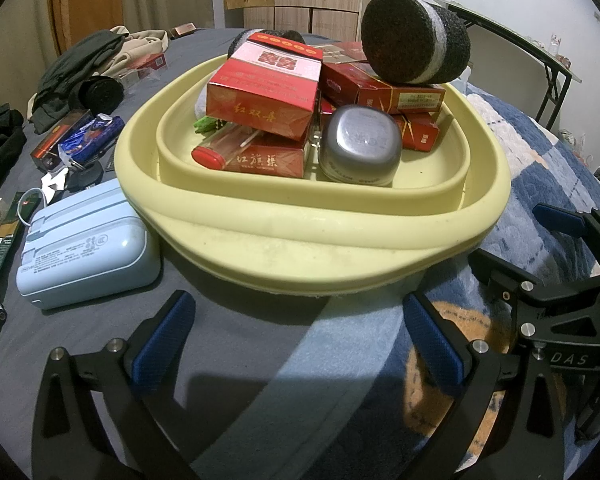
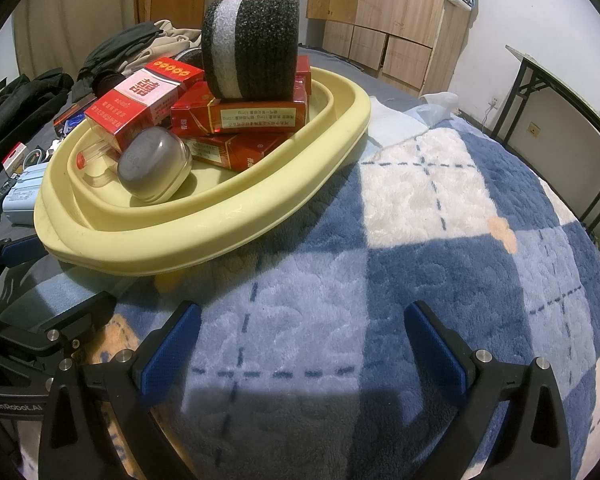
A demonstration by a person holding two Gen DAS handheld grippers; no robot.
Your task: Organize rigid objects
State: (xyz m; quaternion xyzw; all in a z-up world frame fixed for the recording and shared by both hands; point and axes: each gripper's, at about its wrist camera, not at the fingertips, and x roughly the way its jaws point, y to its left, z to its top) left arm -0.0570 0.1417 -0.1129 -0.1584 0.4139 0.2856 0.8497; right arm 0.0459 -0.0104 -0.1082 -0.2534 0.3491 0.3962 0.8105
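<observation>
**A:** Left wrist view first: your left tongs (image 1: 296, 336) are spread wide with nothing between the blue pads, low in the frame, just short of the yellow basin (image 1: 312, 236) that fills the middle.

**B:** And what sits in your basin?

**A:** A heap of red boxes (image 1: 266, 88), a grey-lidded jar (image 1: 360, 144) at the front, and a dark foam roll (image 1: 416, 38) with a white band lying on the boxes at the upper right. At the left edge, just beside the basin's rim, lies a pale blue case (image 1: 88, 244) on the grey sheet, with small packets (image 1: 80, 140) scattered above it.

**B:** Your other hand?

**A:** Right wrist view: your right tongs (image 2: 302, 342) are also parted and empty, at the bottom centre over the blue checked blanket (image 2: 440, 220). The basin (image 2: 204, 232) lies in the upper left of that frame, resting on the blanket's edge, apart from the pads.
</observation>
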